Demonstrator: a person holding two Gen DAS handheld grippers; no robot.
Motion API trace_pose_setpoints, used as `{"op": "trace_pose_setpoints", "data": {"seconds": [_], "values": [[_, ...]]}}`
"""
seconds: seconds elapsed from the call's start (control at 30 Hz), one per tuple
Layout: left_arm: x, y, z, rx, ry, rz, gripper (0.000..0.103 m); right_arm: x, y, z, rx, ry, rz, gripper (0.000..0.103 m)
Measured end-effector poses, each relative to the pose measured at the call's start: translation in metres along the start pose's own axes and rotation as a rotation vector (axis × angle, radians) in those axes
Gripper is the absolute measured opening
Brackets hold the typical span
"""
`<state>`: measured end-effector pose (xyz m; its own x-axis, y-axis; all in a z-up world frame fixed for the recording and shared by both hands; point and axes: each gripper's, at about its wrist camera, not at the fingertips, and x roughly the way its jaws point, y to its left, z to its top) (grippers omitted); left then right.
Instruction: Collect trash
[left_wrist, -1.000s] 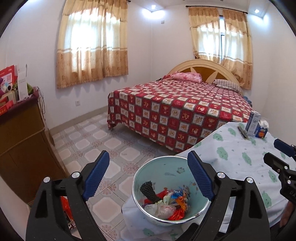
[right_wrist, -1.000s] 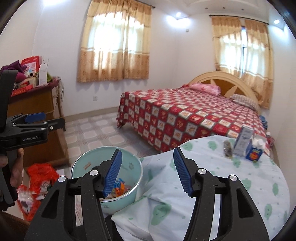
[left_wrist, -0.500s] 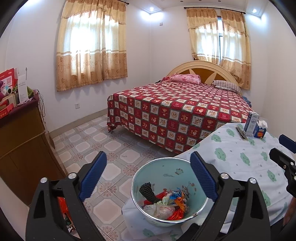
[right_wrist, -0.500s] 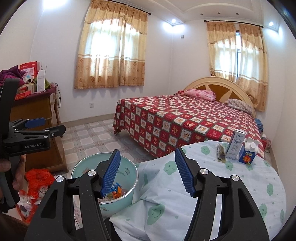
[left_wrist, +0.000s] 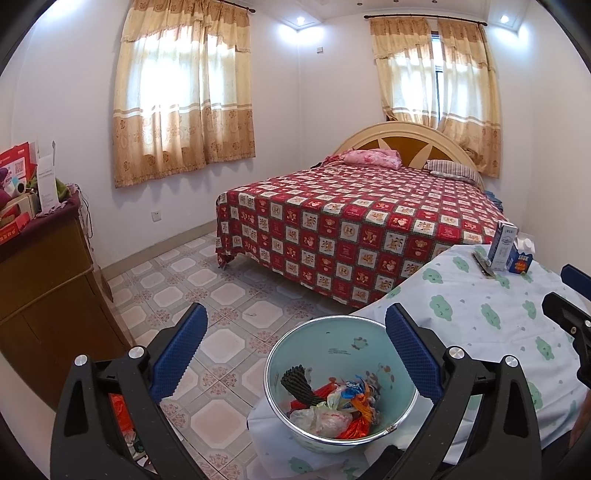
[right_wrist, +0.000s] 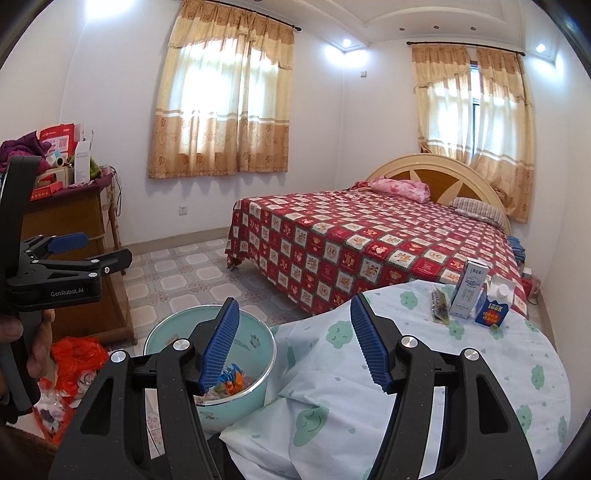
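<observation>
A mint-green bin stands at the near edge of the table, with wrappers and plastic bags inside. My left gripper hovers above the bin, open wide, nothing between its pads. My right gripper is open and bare over the cloud-print cloth, just right of the bin. At the table's far end stand a white milk carton and a small blue carton, with a dark wrapper lying flat beside them. A hand holds the left gripper at the left edge.
A bed with a red patterned cover fills the far side of the room. A wooden cabinet piled with boxes stands at the left. A red plastic bag lies on the tiled floor beside the bin.
My left gripper's jaws have spread a little wider above the bin. Both views have tipped slightly upward, showing more of the ceiling. The trash and cartons have not moved.
</observation>
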<state>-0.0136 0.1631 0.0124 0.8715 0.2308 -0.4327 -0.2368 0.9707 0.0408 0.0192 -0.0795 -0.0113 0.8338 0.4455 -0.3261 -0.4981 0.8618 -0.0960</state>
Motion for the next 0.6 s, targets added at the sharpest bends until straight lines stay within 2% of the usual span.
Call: {"op": "trace_pose_setpoints", "data": {"seconds": [0.6], "values": [[0.0030,0.0023,-0.0024,0.017,0.008,0.006,0.096,-0.0015,0.0001,-0.0005,0.001,-0.002,-0.002,0.066]]}}
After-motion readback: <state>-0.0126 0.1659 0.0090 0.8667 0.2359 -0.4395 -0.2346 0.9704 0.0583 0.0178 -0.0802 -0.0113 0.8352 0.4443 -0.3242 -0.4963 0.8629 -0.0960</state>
